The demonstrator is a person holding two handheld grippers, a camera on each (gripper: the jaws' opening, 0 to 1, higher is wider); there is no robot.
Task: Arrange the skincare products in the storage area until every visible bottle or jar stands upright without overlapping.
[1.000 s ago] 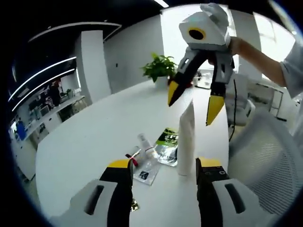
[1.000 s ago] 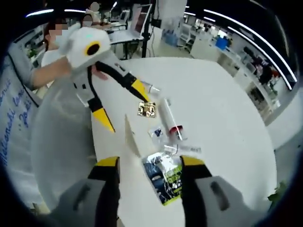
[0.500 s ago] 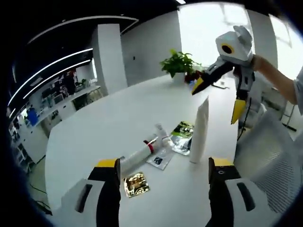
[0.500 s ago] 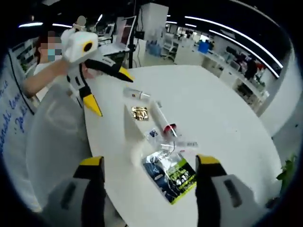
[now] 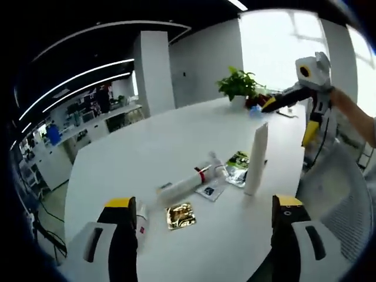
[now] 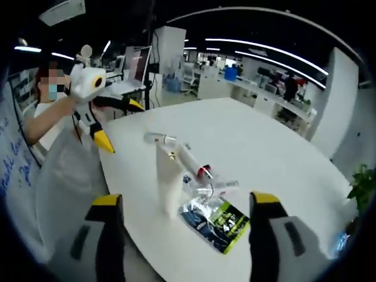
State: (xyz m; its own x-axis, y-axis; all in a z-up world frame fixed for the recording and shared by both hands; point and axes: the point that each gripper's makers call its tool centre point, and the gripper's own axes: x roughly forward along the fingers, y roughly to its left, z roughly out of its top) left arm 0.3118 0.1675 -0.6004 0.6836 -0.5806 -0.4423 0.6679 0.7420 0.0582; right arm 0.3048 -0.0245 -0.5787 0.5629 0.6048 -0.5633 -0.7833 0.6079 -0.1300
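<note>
A tall white tube (image 5: 257,158) (image 6: 169,183) stands upright on the white table (image 5: 147,153), free of both grippers. Beside it a longer white tube with a red band (image 5: 188,183) (image 6: 191,160) lies flat. A small white tube (image 6: 155,138) (image 5: 141,218) also lies flat near my left jaw. A gold sachet (image 5: 180,215), a small clear sachet (image 5: 210,191) and a green-black sachet (image 5: 238,167) (image 6: 217,217) lie flat around them. My left gripper (image 5: 202,202) (image 6: 119,123) is open and holds nothing. My right gripper (image 6: 186,200) (image 5: 291,119) is open too, well back from the tube.
A potted plant (image 5: 238,85) stands at the table's far end. A white mesh chair (image 5: 346,194) sits by the table edge near the person (image 6: 44,111). Desks and monitors (image 6: 138,61) fill the room behind.
Both grippers have drawn back and apart from the upright tube, so more of the table shows. The tube stays standing; the lying items have not moved.
</note>
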